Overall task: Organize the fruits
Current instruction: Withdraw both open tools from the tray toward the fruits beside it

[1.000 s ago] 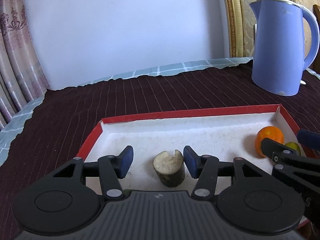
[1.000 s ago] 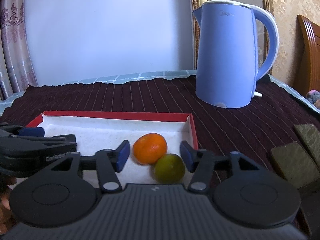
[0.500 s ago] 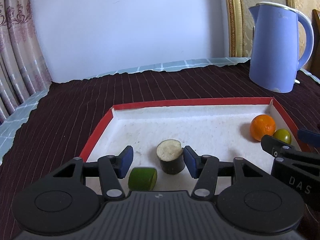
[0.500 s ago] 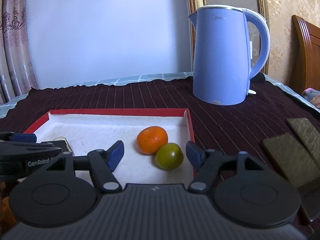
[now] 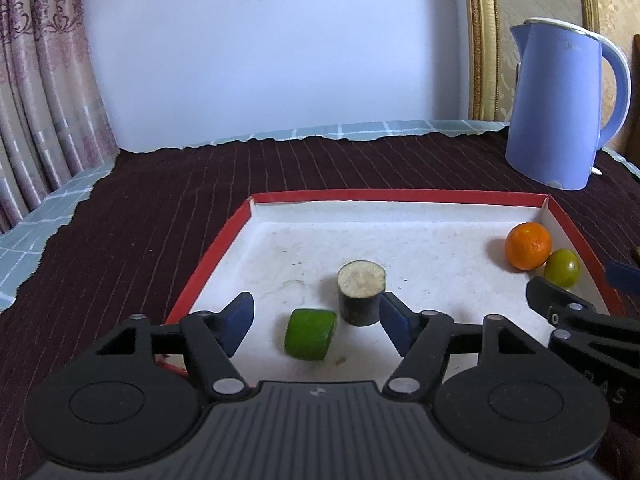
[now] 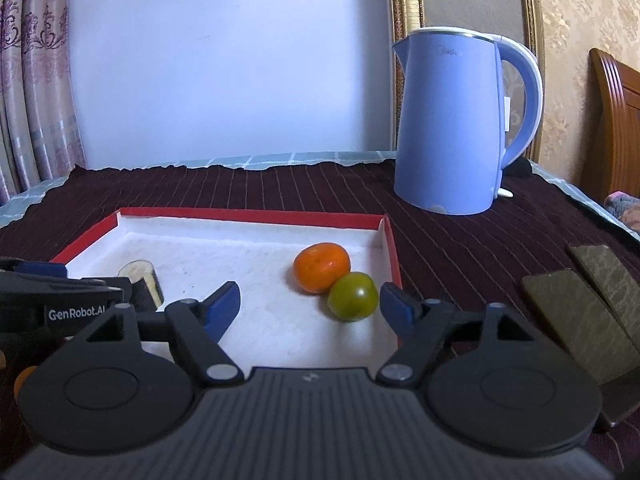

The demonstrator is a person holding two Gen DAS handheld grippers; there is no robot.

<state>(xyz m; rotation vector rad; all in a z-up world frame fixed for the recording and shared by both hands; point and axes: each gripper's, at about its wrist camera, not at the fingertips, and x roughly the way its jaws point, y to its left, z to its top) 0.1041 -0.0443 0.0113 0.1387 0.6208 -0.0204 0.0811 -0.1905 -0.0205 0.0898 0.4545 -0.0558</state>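
Note:
A red-rimmed white tray (image 5: 400,197) (image 6: 248,213) lies on the dark cloth. In the left wrist view a dark stub with a pale cut top (image 5: 361,292) stands upright, and a green cut piece (image 5: 311,334) lies beside it. My left gripper (image 5: 316,322) is opening, both pieces between its blue pads, neither touched. An orange (image 5: 527,246) (image 6: 321,267) and a small green fruit (image 5: 561,268) (image 6: 353,297) touch near the tray's right wall. My right gripper (image 6: 310,308) is opening too; the green fruit sits just ahead of its right pad, free. The stub (image 6: 141,278) shows partly behind the left gripper.
A blue electric kettle (image 5: 560,104) (image 6: 460,120) stands on the cloth behind the tray's right corner. Flat brownish slabs (image 6: 580,312) lie right of the tray. A curtain (image 5: 40,100) hangs at the left, and a wooden chair (image 6: 616,120) stands at the far right.
Both grippers drew back from the tray and their jaws widened. The green cut piece came into view beside the stub. The fruits stayed where they were.

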